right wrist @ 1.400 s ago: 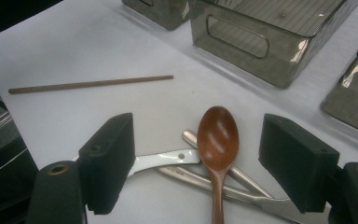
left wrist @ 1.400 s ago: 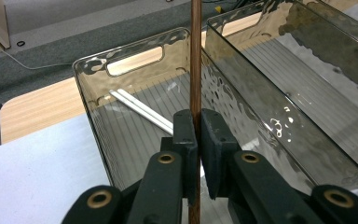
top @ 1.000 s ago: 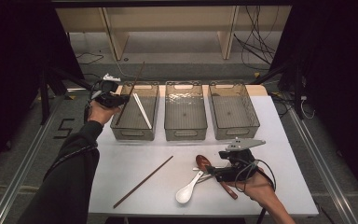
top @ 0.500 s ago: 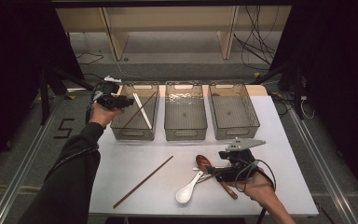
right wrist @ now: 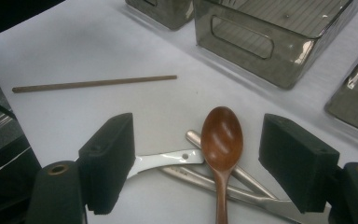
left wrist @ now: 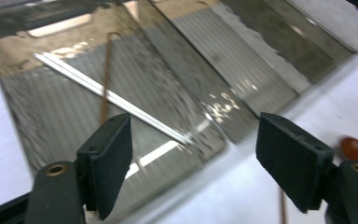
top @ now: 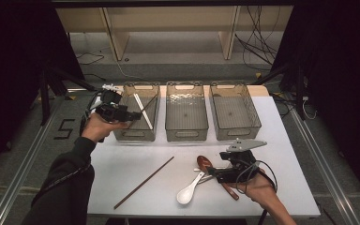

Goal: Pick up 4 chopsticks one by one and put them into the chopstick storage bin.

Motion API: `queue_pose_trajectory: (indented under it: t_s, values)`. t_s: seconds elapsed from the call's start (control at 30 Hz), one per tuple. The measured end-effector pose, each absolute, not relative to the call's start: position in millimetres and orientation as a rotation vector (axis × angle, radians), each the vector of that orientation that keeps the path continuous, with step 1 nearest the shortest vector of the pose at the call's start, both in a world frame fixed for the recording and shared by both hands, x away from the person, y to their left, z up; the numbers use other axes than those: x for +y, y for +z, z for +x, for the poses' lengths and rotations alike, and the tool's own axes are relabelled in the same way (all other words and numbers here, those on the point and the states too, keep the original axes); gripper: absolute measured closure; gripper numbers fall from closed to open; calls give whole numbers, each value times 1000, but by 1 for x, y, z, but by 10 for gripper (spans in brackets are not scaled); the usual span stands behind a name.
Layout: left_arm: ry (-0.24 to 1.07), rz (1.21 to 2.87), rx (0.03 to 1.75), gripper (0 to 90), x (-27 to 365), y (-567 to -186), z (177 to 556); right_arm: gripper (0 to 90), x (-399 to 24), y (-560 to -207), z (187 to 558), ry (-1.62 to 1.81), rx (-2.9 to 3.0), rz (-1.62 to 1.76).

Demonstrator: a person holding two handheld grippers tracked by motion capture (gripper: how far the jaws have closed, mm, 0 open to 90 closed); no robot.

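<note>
— What do we see around the work on the white table?

— Three smoky clear bins stand in a row along the far edge. In the leftmost bin lie two sticks, a pale one and a dark brown chopstick, crossing each other. A second brown chopstick lies alone on the near left of the table, well apart from the cutlery.

— And at the near right?

— We count one white ceramic spoon, one brown wooden spoon and two metal handles in a small heap; the wooden spoon lies across the metal ones. Nothing stands between that heap and the bins.

— How are the grippers?

— The left gripper, at the near left corner of the leftmost bin, has just been opening its jaws; they stand wide and released, with nothing between the pads. The right gripper hangs low over the heap, jaws spread wide to either side of the wooden spoon's bowl, not pressing on it.
</note>
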State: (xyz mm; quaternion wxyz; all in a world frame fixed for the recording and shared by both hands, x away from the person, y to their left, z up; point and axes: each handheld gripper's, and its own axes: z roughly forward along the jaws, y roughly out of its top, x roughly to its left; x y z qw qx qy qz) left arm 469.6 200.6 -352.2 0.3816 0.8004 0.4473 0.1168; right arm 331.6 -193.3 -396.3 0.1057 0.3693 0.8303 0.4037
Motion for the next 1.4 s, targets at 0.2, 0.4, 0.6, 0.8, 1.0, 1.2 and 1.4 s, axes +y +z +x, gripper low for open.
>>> queue_pose_trajectory:
  t_s: [0.2, 0.4, 0.6, 0.8, 1.0, 1.2, 1.4]
  values:
    - [285, 2122, 1105, 212, 192, -364, 440, 275, -194, -396, 332, 1192, 2442, 1086]
    - [261, 2192, 1074, 204, 181, -376, 422, 275, -194, -396, 331, 1190, 2441, 1086]
    - [246, 2230, 1056, 183, 175, -383, 408, 275, -195, -395, 331, 1196, 2431, 1087]
    - [205, 2301, 1041, 168, 168, -397, 395, 274, -195, -396, 331, 1195, 2431, 1087]
    - [184, 2391, 1043, 166, 162, -411, 388, 274, -195, -396, 331, 1193, 2434, 1086]
    - [168, 2453, 1026, 168, 154, -418, 380, 274, -195, -396, 331, 1192, 2434, 1085]
    - [150, 2495, 1017, 187, 151, -427, 374, 274, -195, -396, 330, 1193, 2434, 1082]
